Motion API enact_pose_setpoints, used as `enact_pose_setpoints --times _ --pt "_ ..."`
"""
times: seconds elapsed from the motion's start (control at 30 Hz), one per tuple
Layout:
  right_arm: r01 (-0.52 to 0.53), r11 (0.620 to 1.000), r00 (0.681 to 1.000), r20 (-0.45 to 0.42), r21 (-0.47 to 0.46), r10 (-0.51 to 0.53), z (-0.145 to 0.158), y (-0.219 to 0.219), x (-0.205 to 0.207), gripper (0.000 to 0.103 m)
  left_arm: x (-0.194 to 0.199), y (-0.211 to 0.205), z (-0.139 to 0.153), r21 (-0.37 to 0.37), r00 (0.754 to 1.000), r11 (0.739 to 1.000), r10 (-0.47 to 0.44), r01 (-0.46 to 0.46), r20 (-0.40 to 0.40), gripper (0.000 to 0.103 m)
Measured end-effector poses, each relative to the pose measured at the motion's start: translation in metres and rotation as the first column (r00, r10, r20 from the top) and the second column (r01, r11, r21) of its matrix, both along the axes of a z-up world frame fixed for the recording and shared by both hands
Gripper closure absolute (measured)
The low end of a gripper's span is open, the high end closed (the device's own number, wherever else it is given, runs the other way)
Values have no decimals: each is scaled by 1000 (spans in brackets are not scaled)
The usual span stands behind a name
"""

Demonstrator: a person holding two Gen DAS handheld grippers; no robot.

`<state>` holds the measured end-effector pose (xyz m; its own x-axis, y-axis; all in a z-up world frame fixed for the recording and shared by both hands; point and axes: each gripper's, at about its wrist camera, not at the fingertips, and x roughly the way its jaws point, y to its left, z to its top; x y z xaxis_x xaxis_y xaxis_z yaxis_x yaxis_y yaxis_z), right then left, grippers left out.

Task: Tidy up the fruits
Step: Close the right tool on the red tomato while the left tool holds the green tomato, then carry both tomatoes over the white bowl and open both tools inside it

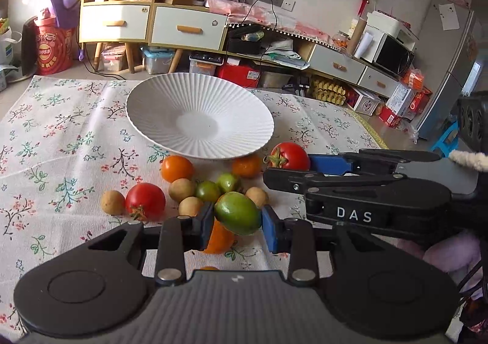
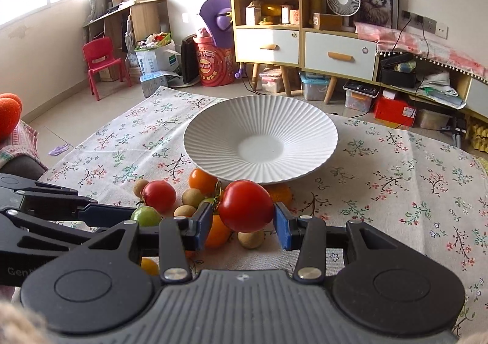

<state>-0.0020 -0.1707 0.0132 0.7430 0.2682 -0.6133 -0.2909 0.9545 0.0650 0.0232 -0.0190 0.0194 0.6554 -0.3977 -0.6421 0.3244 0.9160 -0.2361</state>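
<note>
A white ribbed plate (image 1: 152, 118) (image 2: 305, 130) sits empty on the floral cloth. In front of it lies a cluster of fruit: red tomatoes, orange tomatoes, small green tomatoes and brown longans. My left gripper (image 1: 237, 223) is shut on a green tomato (image 1: 238, 213), held just above the pile; it also shows in the right wrist view (image 2: 145, 216). My right gripper (image 2: 244, 220) is shut on a red tomato (image 2: 245, 205), which shows in the left wrist view (image 1: 291, 156). Another red tomato (image 1: 145, 200) (image 2: 159, 195) lies left in the pile.
The floral cloth (image 1: 61, 143) (image 2: 411, 179) covers the table. An orange tomato (image 1: 177, 168) and longans (image 1: 113, 202) lie by the plate's near rim. Cabinets (image 2: 305, 39), boxes and a red chair (image 2: 102, 65) stand beyond the table's far edge.
</note>
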Motion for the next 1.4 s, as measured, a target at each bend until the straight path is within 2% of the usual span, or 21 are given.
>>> enact_pose_setpoints --times 0.27,0.43,0.57,0.83,1.07,1.2,1.4 --pt "8 999 1000 5 31 -8 0 -12 35 63 37 -4 -1 32 999 999 9 -10 31 65" --pt "10 1000 1000 5 12 -10 -4 -15 59 63 69 -3 -3 -10 1000 1000 13 -13 17 65" --pt "20 1000 1000 19 -7 -19 -5 -17 76 63 91 -5 -10 1 1000 1000 21 -21 14 65" --pt "-11 996 999 36 -86 14 -7 -14 100 63 115 -10 -25 97 999 995 -24 19 47 65" --pt "-49 988 997 49 -146 57 -11 -8 109 63 126 -20 -31 224 994 971 -99 85 50 64" --pt "-64 980 997 41 -187 73 -16 -6 113 63 128 -22 -34 251 991 962 -126 110 49 64" --pt "-64 982 997 33 -179 71 -18 -9 114 64 132 -24 -34 256 989 959 -140 124 43 64"
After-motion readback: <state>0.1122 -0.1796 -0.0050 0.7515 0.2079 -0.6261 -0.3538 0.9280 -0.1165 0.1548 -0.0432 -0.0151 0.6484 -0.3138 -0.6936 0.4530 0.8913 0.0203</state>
